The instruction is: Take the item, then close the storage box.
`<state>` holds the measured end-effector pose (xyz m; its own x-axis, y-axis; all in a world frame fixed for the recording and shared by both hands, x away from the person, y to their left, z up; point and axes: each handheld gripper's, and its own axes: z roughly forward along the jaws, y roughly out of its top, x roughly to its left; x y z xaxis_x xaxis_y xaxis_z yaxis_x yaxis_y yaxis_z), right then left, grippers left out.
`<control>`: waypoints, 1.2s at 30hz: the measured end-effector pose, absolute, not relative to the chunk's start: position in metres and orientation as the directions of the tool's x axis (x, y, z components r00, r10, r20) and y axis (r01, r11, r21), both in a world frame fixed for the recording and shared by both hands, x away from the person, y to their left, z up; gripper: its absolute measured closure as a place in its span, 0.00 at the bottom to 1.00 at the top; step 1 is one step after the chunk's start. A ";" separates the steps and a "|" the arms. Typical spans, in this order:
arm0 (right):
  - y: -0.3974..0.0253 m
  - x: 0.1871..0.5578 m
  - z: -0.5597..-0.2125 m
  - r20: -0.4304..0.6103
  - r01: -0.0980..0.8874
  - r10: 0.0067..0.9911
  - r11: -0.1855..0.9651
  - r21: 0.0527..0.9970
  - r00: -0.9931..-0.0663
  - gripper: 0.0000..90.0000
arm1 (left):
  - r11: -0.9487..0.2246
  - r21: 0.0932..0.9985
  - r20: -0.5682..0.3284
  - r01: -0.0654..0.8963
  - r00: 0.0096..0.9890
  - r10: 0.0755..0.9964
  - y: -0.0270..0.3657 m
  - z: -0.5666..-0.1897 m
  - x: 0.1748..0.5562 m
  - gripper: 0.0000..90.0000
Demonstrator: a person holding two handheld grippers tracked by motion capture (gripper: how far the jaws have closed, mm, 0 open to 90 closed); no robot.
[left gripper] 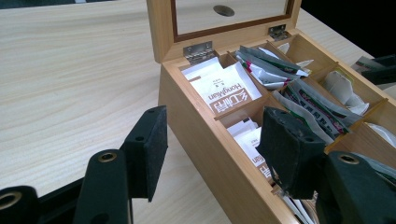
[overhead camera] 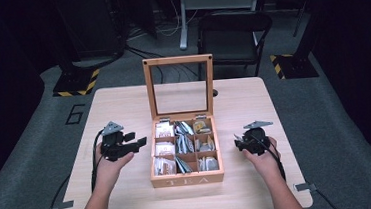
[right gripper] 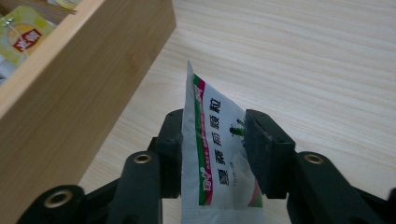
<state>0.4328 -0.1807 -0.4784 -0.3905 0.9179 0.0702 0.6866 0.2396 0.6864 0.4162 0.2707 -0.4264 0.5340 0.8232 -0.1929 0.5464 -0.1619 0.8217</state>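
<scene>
A wooden tea box (overhead camera: 187,179) marked TEA stands mid-table with its glass lid (overhead camera: 179,87) upright. Its compartments hold white and silvery tea sachets (left gripper: 223,91). My left gripper (overhead camera: 136,141) is open just left of the box. In the left gripper view its jaws straddle the box's near wall (left gripper: 205,140), one fingertip (left gripper: 148,149) outside and the other (left gripper: 287,156) over the sachets. My right gripper (overhead camera: 241,141) hovers right of the box, shut on a white sachet (right gripper: 212,154) with a green and pink stripe, held edge-up above the table beside the box wall (right gripper: 70,93).
The light wood table (overhead camera: 131,204) has bare room on all sides of the box. A round hole (overhead camera: 215,92) sits in the tabletop behind the lid. A dark chair (overhead camera: 233,30) stands beyond the far edge.
</scene>
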 end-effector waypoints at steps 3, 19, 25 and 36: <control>-0.177 0.432 -0.477 0.086 0.679 0.907 0.242 0.693 -0.412 0.56 | -0.163 0.821 -0.193 0.547 0.534 0.823 0.271 -0.426 0.416 0.46; -0.171 0.430 -0.470 0.070 0.655 0.894 0.269 0.706 -0.442 0.54 | -0.159 0.819 -0.197 0.551 0.531 0.824 0.272 -0.426 0.417 0.46; -0.172 0.431 -0.468 0.076 0.645 0.888 0.269 0.715 -0.454 0.53 | -0.163 0.820 -0.193 0.549 0.533 0.824 0.273 -0.426 0.417 0.46; -0.171 0.434 -0.458 0.071 0.625 0.886 0.266 0.734 -0.459 0.51 | -0.159 0.819 -0.198 0.552 0.531 0.824 0.273 -0.427 0.418 0.46</control>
